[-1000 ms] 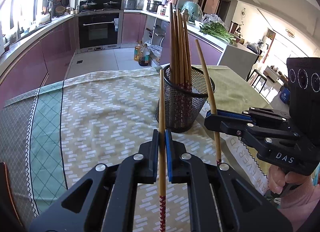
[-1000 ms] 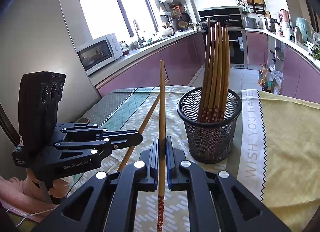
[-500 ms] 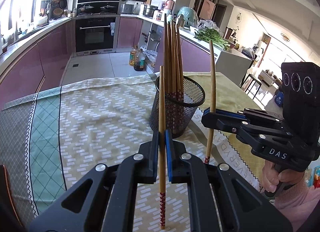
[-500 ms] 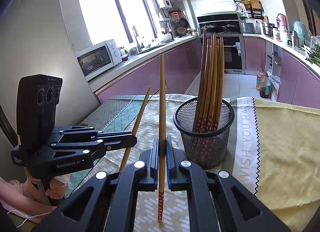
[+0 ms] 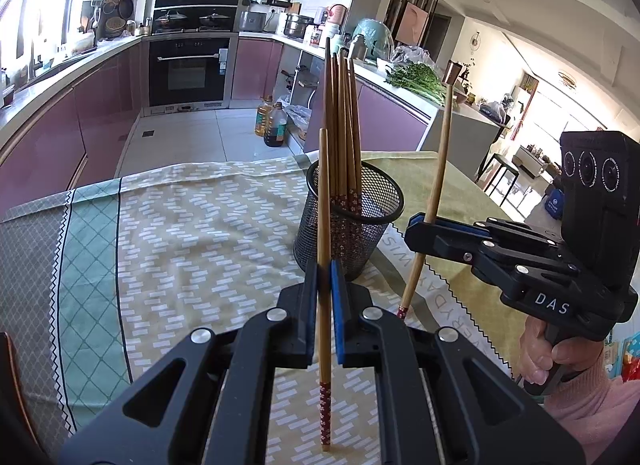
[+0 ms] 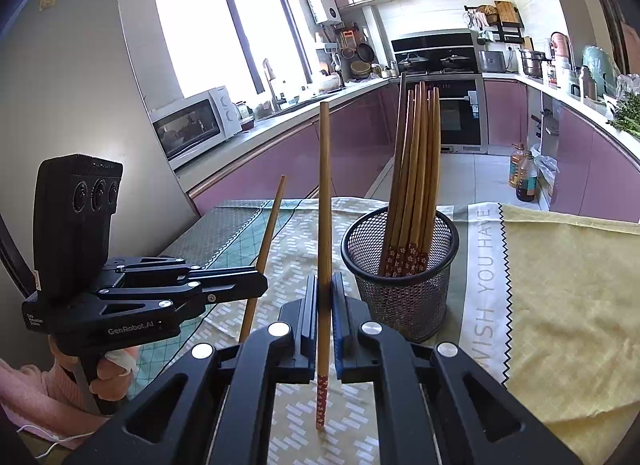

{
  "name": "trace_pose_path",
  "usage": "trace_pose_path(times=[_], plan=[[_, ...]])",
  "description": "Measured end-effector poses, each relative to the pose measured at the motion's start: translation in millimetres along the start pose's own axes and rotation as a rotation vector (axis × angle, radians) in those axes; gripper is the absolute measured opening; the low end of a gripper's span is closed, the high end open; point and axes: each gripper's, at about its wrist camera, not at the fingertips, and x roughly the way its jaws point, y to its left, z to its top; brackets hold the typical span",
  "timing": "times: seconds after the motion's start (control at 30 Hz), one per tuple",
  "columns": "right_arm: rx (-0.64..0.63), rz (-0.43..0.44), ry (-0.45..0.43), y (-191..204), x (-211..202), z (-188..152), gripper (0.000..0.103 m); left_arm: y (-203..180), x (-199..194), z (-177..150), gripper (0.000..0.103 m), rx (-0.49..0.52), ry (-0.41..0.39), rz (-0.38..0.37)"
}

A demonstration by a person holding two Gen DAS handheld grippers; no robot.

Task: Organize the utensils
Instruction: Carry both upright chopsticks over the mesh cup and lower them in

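I hold one brown wooden chopstick (image 5: 324, 265) upright in my closed left gripper (image 5: 324, 297), another (image 6: 325, 249) in my closed right gripper (image 6: 325, 313), beside the black mesh holder (image 6: 400, 289) of chopsticks.

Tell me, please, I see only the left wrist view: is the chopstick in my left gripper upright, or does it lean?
Observer: In the right wrist view the left chopstick leans in the left gripper, with its top tipped toward the mesh holder.
Operator: And how does the other chopstick sit in the right gripper?
Observer: The right gripper is shut on the right chopstick. It stands straight between the two pads, with the patterned end below them.
Operator: What is on the window side, outside my picture?
Observer: A white microwave stands on the counter there.
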Motion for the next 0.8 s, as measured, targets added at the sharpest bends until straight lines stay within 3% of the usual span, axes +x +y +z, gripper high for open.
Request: trace_pose_path(times=[0.8], plan=[[-0.010,-0.017,-0.052,-0.8,-11.9,9.0,0.006,-5.4,-13.9,8.8,0.008,0.017,-0.039,-0.022]])
